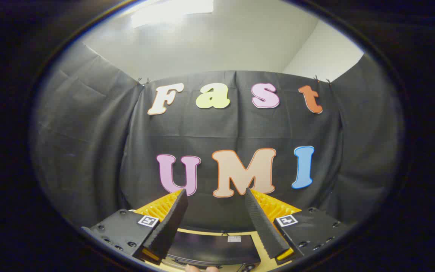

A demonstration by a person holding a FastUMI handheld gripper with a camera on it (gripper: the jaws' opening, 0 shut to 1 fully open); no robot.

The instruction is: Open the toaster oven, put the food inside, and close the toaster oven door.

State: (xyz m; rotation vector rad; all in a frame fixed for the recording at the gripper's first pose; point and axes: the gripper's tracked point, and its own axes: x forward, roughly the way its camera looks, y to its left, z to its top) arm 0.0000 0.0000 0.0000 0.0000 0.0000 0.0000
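My gripper (pixel 215 190) is held high and aimed at the black cloth wall of the booth. Its two fingers stand well apart and nothing is between them, so it is open. Low down between the finger bases lies a dark, flat, glossy surface (pixel 210 247) with a small pale sticker, which looks like the top of the toaster oven seen from above. It rests on a tan tabletop (pixel 264 258). The oven's door and front are hidden from this angle.
The black cloth wall (pixel 89 151) closes off the space ahead and on both sides, with a white wall and ceiling above it. A person's fingertips (pixel 202 269) peek in just below the dark surface.
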